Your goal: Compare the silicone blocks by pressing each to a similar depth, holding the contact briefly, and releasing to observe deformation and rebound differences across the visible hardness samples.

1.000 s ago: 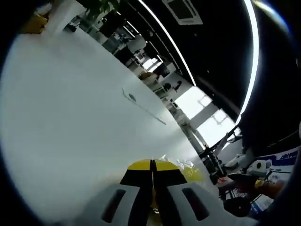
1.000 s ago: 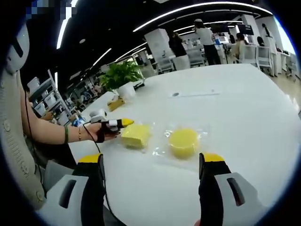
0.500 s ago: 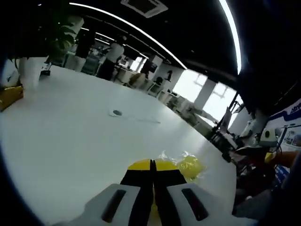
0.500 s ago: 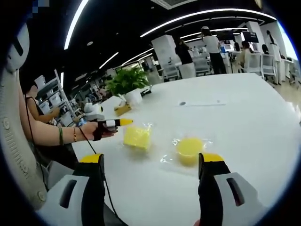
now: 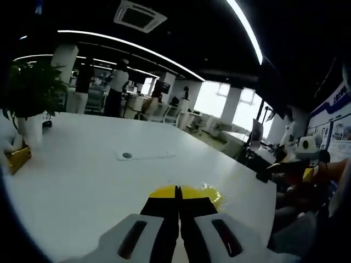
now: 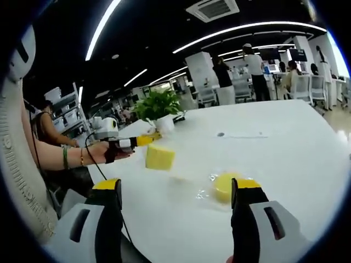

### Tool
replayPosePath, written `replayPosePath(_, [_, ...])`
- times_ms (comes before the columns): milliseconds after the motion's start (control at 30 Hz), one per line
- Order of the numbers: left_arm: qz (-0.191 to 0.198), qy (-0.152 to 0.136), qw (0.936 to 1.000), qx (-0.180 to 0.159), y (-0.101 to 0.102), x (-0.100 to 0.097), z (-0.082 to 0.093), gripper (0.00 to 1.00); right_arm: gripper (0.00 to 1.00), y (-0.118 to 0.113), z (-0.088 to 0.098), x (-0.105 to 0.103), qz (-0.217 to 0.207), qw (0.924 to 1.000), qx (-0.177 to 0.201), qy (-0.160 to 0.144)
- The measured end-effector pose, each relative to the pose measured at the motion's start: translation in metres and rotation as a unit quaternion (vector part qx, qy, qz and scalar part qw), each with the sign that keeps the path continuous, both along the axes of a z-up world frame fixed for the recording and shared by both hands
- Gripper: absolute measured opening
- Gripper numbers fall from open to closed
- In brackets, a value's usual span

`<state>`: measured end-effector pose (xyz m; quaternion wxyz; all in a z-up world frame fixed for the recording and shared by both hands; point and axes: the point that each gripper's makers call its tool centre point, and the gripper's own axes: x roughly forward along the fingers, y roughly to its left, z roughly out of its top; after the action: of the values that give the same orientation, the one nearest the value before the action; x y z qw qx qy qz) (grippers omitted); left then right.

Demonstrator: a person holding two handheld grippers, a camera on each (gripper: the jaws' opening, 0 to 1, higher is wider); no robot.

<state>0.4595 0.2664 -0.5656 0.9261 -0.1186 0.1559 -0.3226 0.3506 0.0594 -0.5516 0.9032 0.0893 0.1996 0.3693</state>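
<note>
Lifted off the counter (image 6: 285,142), the soft square block (image 6: 159,156) rides clenched left tongs (image 6: 143,141); right tongs (image 6: 178,192) gape; grip mid-sides gently.

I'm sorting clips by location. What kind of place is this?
Probably an open-plan office or lab: a long white table, rows of desks and chairs with people standing behind them, strip lights and a ceiling air vent, and a potted plant.

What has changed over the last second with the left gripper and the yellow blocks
The left gripper, shut, drew back from the square block; it touched that block a second ago and now sits just beside it. The round block, the table and the open right gripper stayed put.
</note>
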Motion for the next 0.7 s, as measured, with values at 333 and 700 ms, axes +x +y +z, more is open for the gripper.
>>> replayPosePath(333, [-0.014,-0.032,0.9994,0.008,-0.004,-0.014,0.044,0.00,0.77,0.002,0.021,-0.002,0.017,0.9993,0.001,-0.034])
replayPosePath(700, [-0.081,-0.079,0.9928,0.040,-0.026,-0.017,0.090,0.00,0.76,0.002,0.060,0.016,0.074,0.9936,-0.025,-0.082])
